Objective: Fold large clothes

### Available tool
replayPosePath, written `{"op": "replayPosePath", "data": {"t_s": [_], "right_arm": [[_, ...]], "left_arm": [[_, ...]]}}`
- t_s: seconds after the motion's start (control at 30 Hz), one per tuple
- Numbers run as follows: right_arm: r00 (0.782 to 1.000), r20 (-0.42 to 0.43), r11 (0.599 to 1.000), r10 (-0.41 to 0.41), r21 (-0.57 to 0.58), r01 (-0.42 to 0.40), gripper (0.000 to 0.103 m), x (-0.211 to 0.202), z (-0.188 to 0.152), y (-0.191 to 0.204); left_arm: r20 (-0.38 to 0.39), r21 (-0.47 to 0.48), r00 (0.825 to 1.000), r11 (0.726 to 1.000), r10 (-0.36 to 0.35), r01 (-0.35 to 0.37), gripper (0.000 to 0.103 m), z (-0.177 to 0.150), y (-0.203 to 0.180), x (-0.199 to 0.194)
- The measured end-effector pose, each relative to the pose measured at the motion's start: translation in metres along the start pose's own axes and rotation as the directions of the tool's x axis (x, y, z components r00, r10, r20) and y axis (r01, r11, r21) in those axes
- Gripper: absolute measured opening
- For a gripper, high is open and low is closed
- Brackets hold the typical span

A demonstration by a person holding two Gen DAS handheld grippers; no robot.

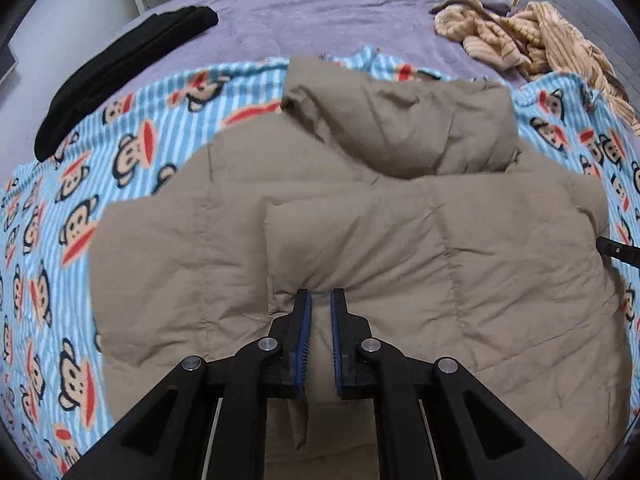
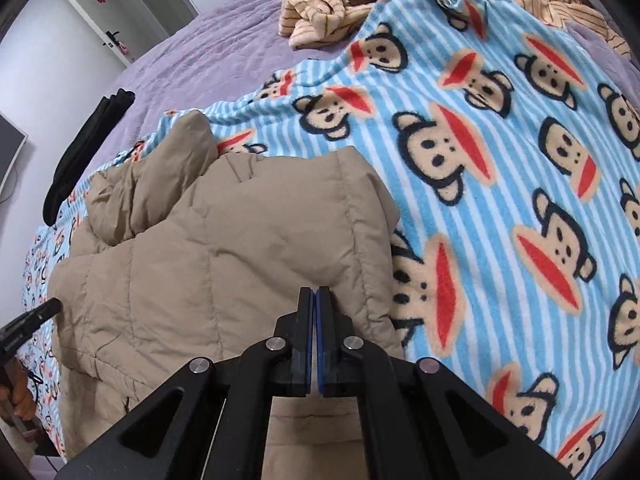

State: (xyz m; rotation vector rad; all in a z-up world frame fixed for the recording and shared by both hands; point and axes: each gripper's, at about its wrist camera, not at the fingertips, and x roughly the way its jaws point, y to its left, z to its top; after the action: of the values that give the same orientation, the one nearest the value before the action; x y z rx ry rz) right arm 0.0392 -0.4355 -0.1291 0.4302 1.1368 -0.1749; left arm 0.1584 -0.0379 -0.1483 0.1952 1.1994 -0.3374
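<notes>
Looking along left tool: left tool point(image 1: 320, 292) pinches a fold of the tan puffer jacket point(image 1: 360, 232), fabric caught between its blue pads.
Jacket place: spread on the monkey-print blanket point(image 1: 80, 208) over the purple bed point(image 1: 312, 20).
Around: black garment point(image 1: 120, 68) far left, striped beige clothes point(image 1: 532, 36) far right.
Right wrist view: right tool point(image 2: 315, 292) is clamped on the jacket's point(image 2: 224, 248) edge, pads almost meeting.
Beside: blanket point(image 2: 500, 152) to the right; left tool point(image 2: 32, 320) at the left edge.
</notes>
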Motion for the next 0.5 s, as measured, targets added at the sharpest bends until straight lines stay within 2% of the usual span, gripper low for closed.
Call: {"op": "replayPosePath", "data": {"t_s": [0.07, 0.13, 0.27, 0.37, 0.5], "right_arm": [[0.999, -0.040, 1.000, -0.007, 0.015, 0.007, 0.000, 0.017, 0.001, -0.011], [0.998, -0.060, 1.000, -0.012, 0.018, 0.013, 0.000, 0.032, -0.003, -0.022], [0.999, -0.044, 1.000, 0.012, 0.027, -0.011, 0.000, 0.047, -0.007, -0.036], [0.999, -0.043, 0.999, 0.005, 0.035, -0.004, 0.000, 0.047, -0.007, -0.037], [0.997, -0.045, 0.998, -0.061, -0.009, 0.060, 0.000, 0.029, -0.009, -0.027]], "left_arm": [[0.004, -0.024, 1.000, 0.999, -0.028, 0.028, 0.010, -0.002, 0.002, 0.010], [0.009, -0.016, 1.000, 1.000, -0.025, 0.026, 0.010, -0.002, -0.003, 0.014], [0.022, -0.012, 1.000, 1.000, -0.010, 0.010, 0.010, -0.003, -0.007, 0.017], [0.023, -0.022, 1.000, 1.000, 0.007, -0.006, 0.010, -0.003, -0.007, 0.010], [0.030, -0.058, 0.999, 0.998, 0.028, -0.026, 0.010, -0.003, -0.005, -0.009]]}}
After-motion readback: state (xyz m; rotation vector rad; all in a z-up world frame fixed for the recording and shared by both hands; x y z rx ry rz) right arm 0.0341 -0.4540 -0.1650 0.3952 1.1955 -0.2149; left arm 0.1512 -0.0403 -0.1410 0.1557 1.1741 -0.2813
